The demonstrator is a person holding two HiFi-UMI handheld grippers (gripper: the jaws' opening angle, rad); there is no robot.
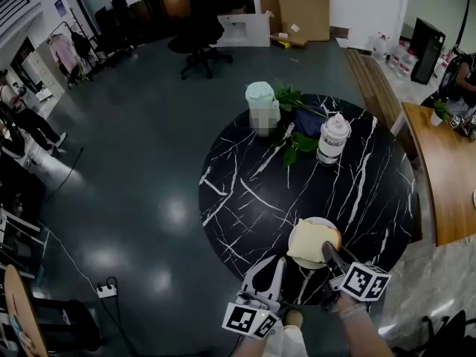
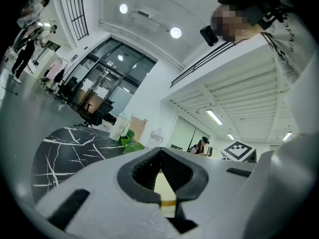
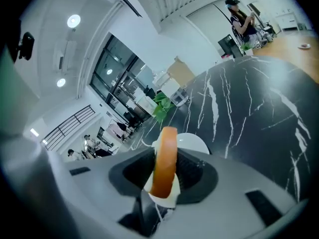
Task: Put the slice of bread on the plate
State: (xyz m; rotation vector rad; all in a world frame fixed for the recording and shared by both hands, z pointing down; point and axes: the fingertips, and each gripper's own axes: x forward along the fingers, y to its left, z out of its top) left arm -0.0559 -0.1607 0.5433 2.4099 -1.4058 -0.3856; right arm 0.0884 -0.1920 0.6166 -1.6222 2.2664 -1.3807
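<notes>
A pale slice of bread [image 1: 309, 240] with a brown crust lies over the white plate [image 1: 318, 220] at the near edge of the round black marble table [image 1: 245, 199]. My right gripper [image 1: 327, 248] is shut on its near right edge. In the right gripper view the slice of bread [image 3: 167, 153] stands edge-on between the pads [image 3: 192, 158], with the plate [image 3: 194, 142] just beyond. Whether the slice rests on the plate I cannot tell. My left gripper [image 1: 271, 265] hangs at the table's near rim, left of the plate. Its jaws meet at the tips [image 2: 160, 153] with nothing held.
A mint-green lidded container [image 1: 260, 99], a leafy green plant [image 1: 296, 140] and a white jar [image 1: 332, 138] stand at the table's far side. A wooden table [image 1: 446, 177] is close on the right. An office chair [image 1: 201, 47] stands across the dark floor.
</notes>
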